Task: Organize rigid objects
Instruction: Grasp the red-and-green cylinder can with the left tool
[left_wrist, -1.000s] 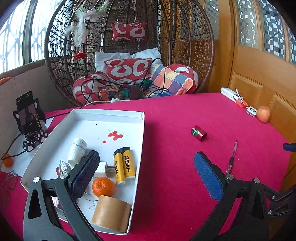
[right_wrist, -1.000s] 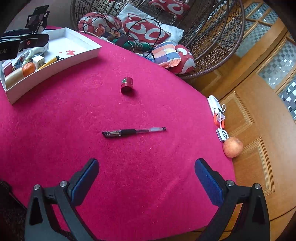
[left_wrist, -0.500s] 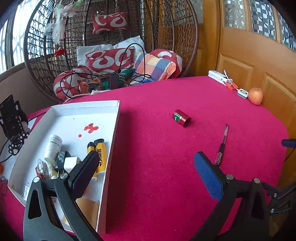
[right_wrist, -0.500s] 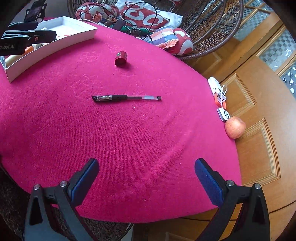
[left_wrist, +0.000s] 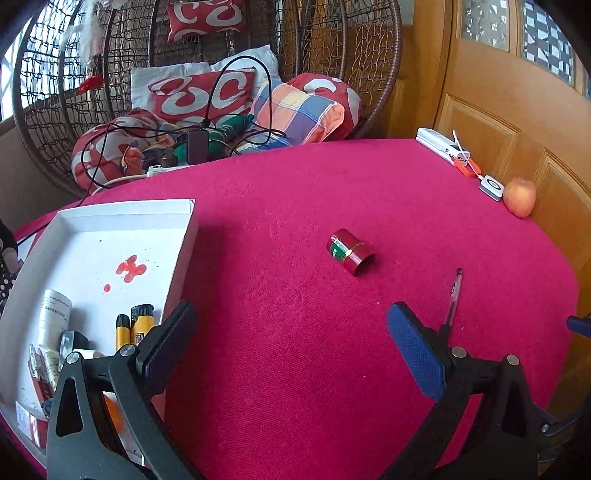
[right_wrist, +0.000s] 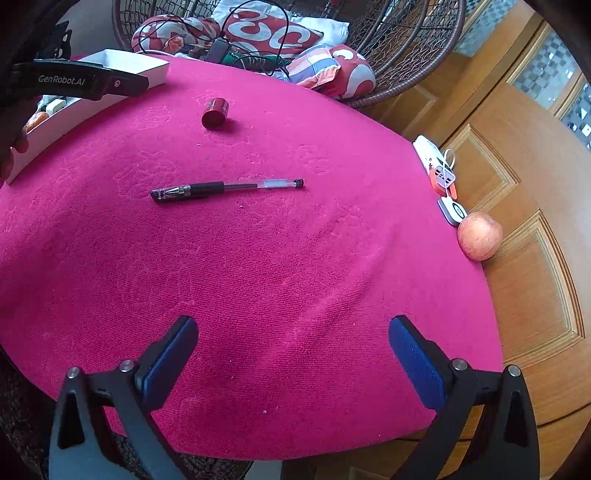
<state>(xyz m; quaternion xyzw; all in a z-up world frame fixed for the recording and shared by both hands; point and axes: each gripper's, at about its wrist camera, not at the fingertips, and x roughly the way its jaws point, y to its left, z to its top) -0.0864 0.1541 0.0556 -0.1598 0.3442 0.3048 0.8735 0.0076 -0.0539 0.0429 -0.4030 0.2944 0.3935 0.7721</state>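
A small red canister (left_wrist: 350, 252) (right_wrist: 215, 113) lies on its side on the magenta cloth. A black pen (right_wrist: 226, 188) (left_wrist: 453, 300) lies nearer the table's right part. The white tray (left_wrist: 181, 258) (right_wrist: 122, 62) at the left holds yellow lighters (left_wrist: 136, 326), a white bottle (left_wrist: 54, 321) and other small items. My left gripper (left_wrist: 291, 347) is open over the cloth just right of the tray, short of the canister. My right gripper (right_wrist: 293, 354) is open near the table's front edge, well short of the pen. Both hold nothing.
An apple (right_wrist: 479, 236) (left_wrist: 520, 196), a small white device (right_wrist: 452, 211) and a white charger with orange tag (right_wrist: 436, 166) sit at the table's right edge by a wooden door. A wicker chair (left_wrist: 207, 55) with cushions and cables stands behind the table.
My left gripper has swung right, off the tray and toward the canister. My right gripper has drawn back toward the table's front edge, so the pen sits farther away.
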